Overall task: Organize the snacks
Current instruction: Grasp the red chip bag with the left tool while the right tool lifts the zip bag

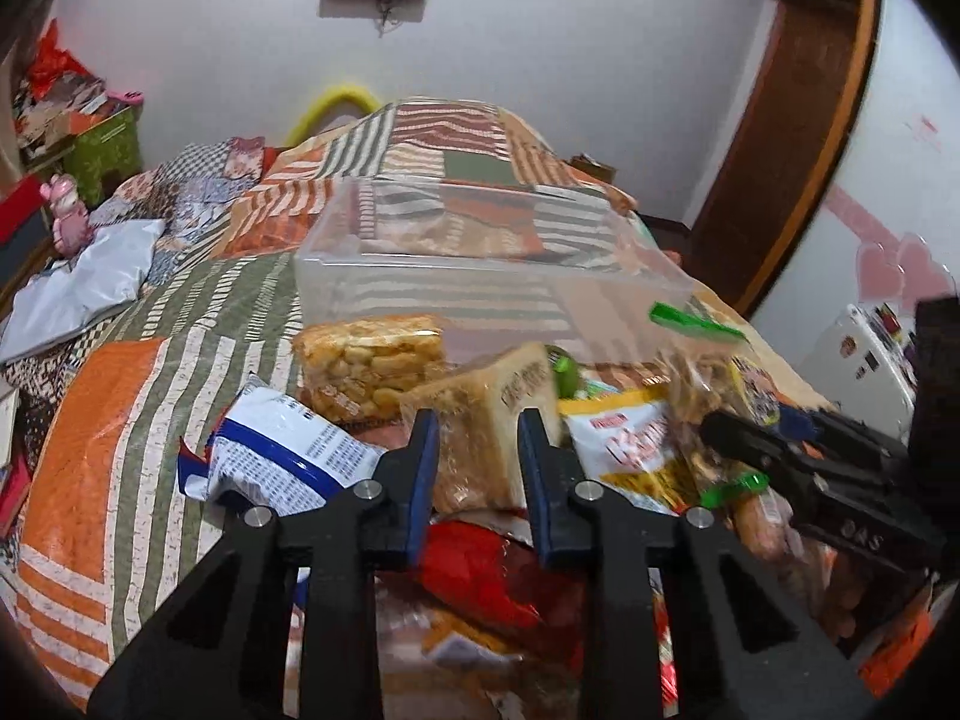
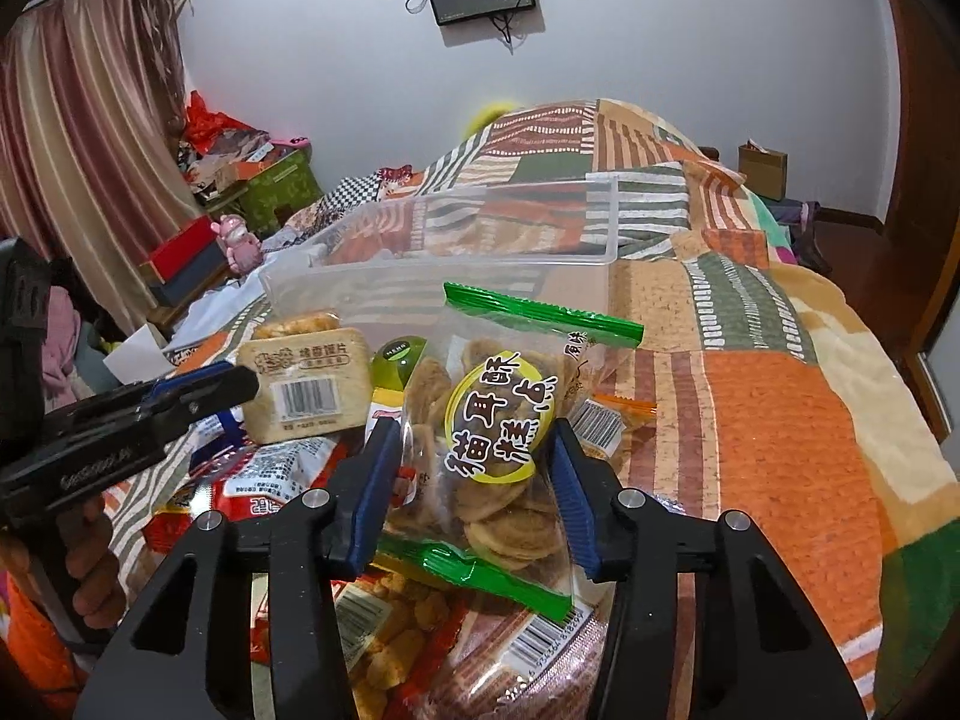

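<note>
Little of the sorting appears done: the clear bin [image 2: 588,228] on the bed [image 2: 780,420] looks empty, while the snack pile [image 2: 384,648] lies heaped just before it. The left gripper [image 1: 477,426] is clamped on a cracker pack [image 1: 480,414], and the right gripper [image 2: 474,438] is closed on a biscuit bag [image 2: 498,420]; both packs are held near the bin, not yet inside.

One clear bin [image 2: 456,240] on the quilt [image 2: 780,420]. In front of the bin: about nine snack packs in a heap, exact count unclear. Two have green zip strips [image 2: 540,312], one is a tan cracker block [image 2: 306,381]. Two grippers.
</note>
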{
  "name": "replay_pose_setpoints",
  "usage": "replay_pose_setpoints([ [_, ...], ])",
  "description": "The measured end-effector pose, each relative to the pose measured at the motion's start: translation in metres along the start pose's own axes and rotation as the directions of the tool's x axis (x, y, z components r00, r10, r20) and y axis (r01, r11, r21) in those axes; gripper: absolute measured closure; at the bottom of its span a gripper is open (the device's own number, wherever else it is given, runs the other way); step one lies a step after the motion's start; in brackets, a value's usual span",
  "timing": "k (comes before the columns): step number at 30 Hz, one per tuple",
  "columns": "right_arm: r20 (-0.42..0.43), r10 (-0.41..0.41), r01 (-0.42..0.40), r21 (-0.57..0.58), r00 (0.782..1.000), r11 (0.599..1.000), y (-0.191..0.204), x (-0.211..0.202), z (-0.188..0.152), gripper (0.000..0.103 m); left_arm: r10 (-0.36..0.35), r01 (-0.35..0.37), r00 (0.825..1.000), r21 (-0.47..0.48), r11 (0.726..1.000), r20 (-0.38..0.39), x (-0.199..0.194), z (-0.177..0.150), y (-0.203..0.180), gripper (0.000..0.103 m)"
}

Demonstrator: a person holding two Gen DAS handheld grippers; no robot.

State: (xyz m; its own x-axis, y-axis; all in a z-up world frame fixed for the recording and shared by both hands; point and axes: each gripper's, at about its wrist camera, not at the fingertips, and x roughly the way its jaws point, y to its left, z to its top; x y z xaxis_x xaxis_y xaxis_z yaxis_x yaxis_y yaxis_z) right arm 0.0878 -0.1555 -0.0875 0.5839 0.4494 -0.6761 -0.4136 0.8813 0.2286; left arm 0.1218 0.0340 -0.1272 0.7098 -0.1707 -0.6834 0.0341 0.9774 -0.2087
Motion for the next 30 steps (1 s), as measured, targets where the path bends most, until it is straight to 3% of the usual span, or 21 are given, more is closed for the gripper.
replay_pose_setpoints([
  [4, 0.01, 0.003, -0.003, 0.005, 1.0, 1.0, -0.001, -0.005, -0.001, 0.057, 0.016, -0.016, 1.0, 0.032, 0.999, -0.008, -0.007, -0.004, -0.008, 0.076],
  [6, 0.018, 0.004, -0.004, 0.007, 1.0, 1.0, -0.002, -0.009, -0.001, 0.057, 0.032, -0.032, 0.999, 0.032, 0.999, -0.001, -0.013, -0.003, -0.006, 0.066],
  [8, 0.027, 0.005, -0.005, 0.008, 1.0, 1.0, -0.002, -0.013, 0.0, 0.057, 0.034, -0.034, 0.999, 0.009, 0.999, 0.005, -0.021, -0.002, -0.001, 0.043],
  [12, 0.04, 0.009, -0.009, 0.01, 0.999, 1.0, -0.002, -0.018, 0.0, 0.057, 0.038, -0.038, 0.999, 0.005, 0.999, 0.004, -0.026, -0.003, -0.005, 0.026],
  [14, 0.046, 0.014, -0.014, 0.009, 0.999, 1.0, -0.001, -0.021, -0.002, 0.057, 0.059, -0.059, 0.998, 0.012, 0.998, 0.001, -0.023, -0.002, -0.014, 0.012],
  [18, 0.051, 0.016, -0.017, 0.003, 0.999, 1.0, -0.002, -0.027, -0.006, 0.057, 0.07, -0.069, 0.996, 0.03, 0.997, -0.054, -0.003, -0.001, -0.032, 0.011],
  [22, 0.058, 0.022, -0.023, 0.009, 0.998, 1.0, -0.007, -0.033, -0.008, 0.057, 0.129, -0.123, 0.986, 0.061, 0.991, -0.109, 0.017, -0.007, -0.04, 0.011],
  [30, 0.07, 0.046, -0.046, 0.009, 0.997, 0.999, -0.008, -0.038, -0.011, 0.057, 0.138, -0.138, 0.986, 0.008, 0.99, -0.094, -0.004, -0.022, -0.021, 0.01],
])
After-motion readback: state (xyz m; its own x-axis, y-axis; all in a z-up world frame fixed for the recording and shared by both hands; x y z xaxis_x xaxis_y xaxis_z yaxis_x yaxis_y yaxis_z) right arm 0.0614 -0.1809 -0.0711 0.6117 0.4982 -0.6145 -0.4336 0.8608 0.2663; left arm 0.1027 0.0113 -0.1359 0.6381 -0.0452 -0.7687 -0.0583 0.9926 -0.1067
